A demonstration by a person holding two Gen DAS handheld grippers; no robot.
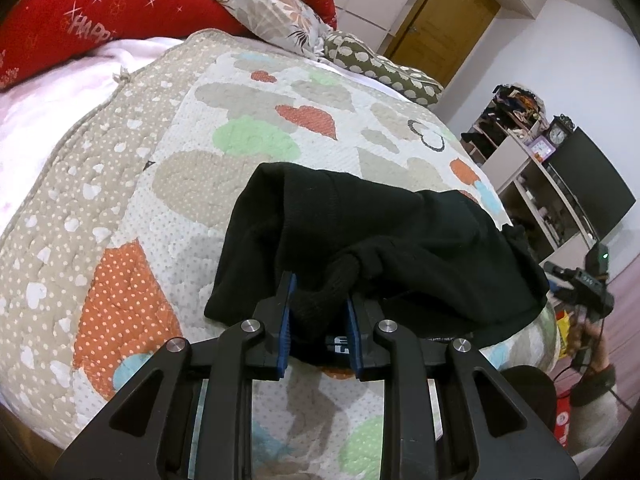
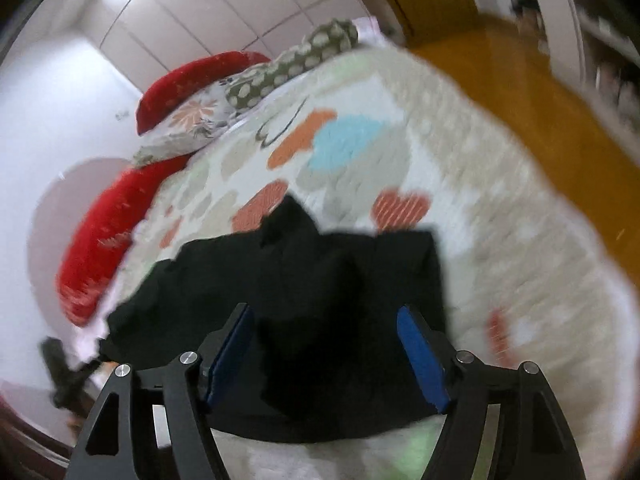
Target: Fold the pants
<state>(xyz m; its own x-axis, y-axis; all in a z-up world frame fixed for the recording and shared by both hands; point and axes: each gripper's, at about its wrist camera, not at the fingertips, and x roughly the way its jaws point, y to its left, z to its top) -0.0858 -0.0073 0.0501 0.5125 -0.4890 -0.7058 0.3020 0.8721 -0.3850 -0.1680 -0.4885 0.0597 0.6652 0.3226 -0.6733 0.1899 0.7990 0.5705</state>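
Note:
The black pants point(image 1: 380, 240) lie bunched on the patterned quilt point(image 1: 160, 168) near the bed's front edge. My left gripper point(image 1: 320, 300) is shut on a thick fold of the pants between its blue pads. In the right wrist view, which is blurred, the pants point(image 2: 304, 280) spread below my right gripper point(image 2: 326, 344). Its jaws stand wide apart over the cloth and hold nothing. The right gripper also shows in the left wrist view point(image 1: 584, 284), off the bed's right edge.
Red cushions point(image 1: 100, 12) and floral pillows point(image 1: 272, 8) lie at the head of the bed. A spotted bolster point(image 1: 384, 68) lies by the far side. A shelf unit point(image 1: 532, 168), a dark screen point(image 1: 592, 184) and a wooden door point(image 1: 440, 20) stand to the right.

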